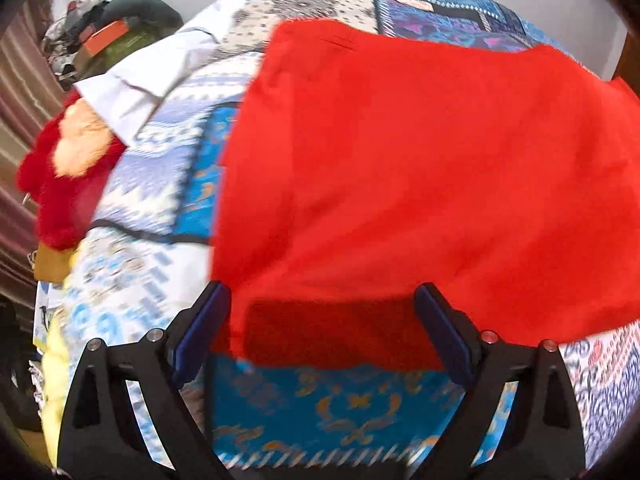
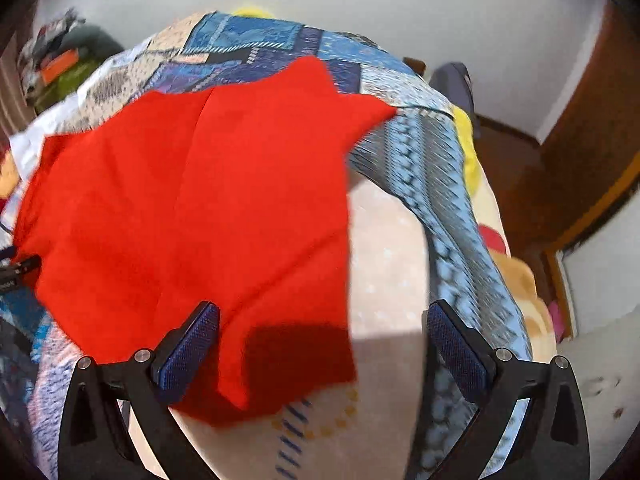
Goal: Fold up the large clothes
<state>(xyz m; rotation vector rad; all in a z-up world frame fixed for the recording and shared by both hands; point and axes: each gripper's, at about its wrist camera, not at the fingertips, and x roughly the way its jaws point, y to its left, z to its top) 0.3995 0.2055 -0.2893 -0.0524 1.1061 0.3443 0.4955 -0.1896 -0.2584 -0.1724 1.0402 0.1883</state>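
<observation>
A large red garment point(image 1: 400, 168) lies spread on a patterned blue and white bedspread point(image 1: 344, 408). My left gripper point(image 1: 320, 300) is open, its blue-padded fingers on either side of the garment's near edge, not closed on it. In the right wrist view the red garment point(image 2: 192, 208) lies flat, with a sleeve-like corner point(image 2: 360, 112) toward the far right. My right gripper point(image 2: 320, 316) is open over the garment's near right corner, left finger over the cloth, right finger over the bedspread point(image 2: 452, 216).
A white cloth point(image 1: 160, 76) and a red and peach plush toy point(image 1: 72, 168) lie at the bed's left. A pile of clothes with an orange box point(image 1: 108, 36) sits at the far left. A wooden door point(image 2: 580, 140) and floor lie right of the bed.
</observation>
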